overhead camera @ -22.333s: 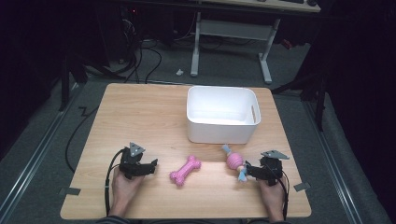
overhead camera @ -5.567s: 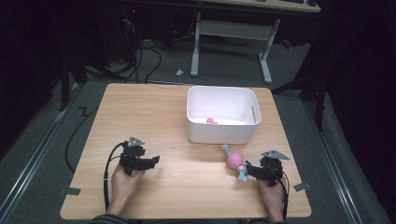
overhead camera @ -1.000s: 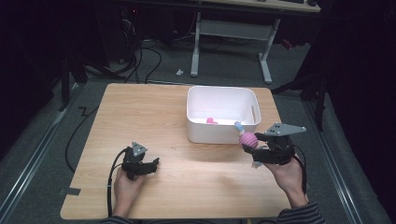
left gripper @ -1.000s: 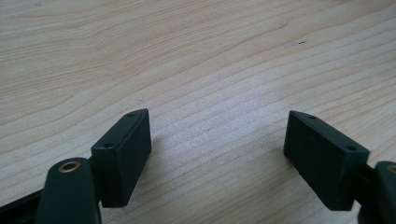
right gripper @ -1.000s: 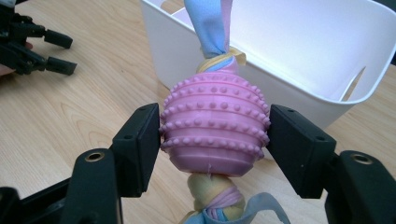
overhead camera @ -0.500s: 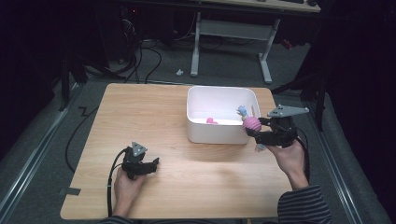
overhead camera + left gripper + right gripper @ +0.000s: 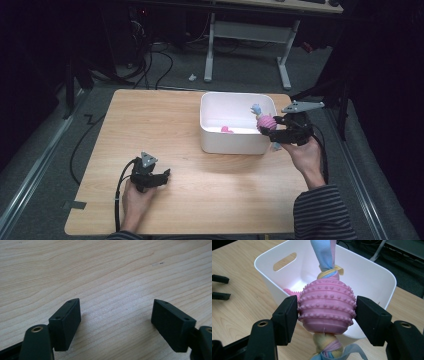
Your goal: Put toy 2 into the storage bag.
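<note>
Right gripper (image 7: 274,131) clamped on pink ball toy (image 7: 327,307), held at right rim of white bin (image 7: 212,127). Best move fully over bin, lower, then release. Left gripper (image 7: 116,325) wide open, empty, resting on tabletop (image 7: 105,270).

The left hand (image 7: 134,197) rests low at the near left, holding the black two-jaw left claw (image 7: 162,176) with its jaws spread wide apart and nothing between them. The right forearm, in a striped sleeve (image 7: 320,215), reaches forward and up at the right. The right hand (image 7: 305,155) holds the black right claw (image 7: 268,129) raised, jaws clamped on something.
</note>
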### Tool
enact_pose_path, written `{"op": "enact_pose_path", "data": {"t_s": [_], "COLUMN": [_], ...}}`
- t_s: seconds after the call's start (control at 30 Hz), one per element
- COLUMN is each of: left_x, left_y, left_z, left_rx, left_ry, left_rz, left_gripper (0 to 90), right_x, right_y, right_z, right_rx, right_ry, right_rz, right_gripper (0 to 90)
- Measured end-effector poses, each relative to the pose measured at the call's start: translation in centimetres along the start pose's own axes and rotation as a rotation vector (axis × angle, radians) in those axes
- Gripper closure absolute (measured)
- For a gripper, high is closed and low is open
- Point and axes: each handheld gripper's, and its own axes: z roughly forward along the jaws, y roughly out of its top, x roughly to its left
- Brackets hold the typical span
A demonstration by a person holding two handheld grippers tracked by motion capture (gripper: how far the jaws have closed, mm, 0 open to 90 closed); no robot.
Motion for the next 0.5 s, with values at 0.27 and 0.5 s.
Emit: {"op": "enact_pose_path", "data": {"t_s": [0.27, 0.5], "left_x": [0.0, 0.0], "left_y": [0.0, 0.0], "left_z": [0.0, 0.0], "left_rx": [0.0, 0.001], "left_ry": [0.0, 0.0], "left_rz": [0.0, 0.002], "left_gripper": [23.9, 23.9], "right_x": [-0.5, -0.7], "right_y": [1.3, 2.4], "right_z": [1.6, 2.8], "right_rx": [0.013, 0.019], "right_ry": [-0.001, -0.014], "right_rz": [-0.006, -0.017], "right_gripper": [36.4, 36.4]}}
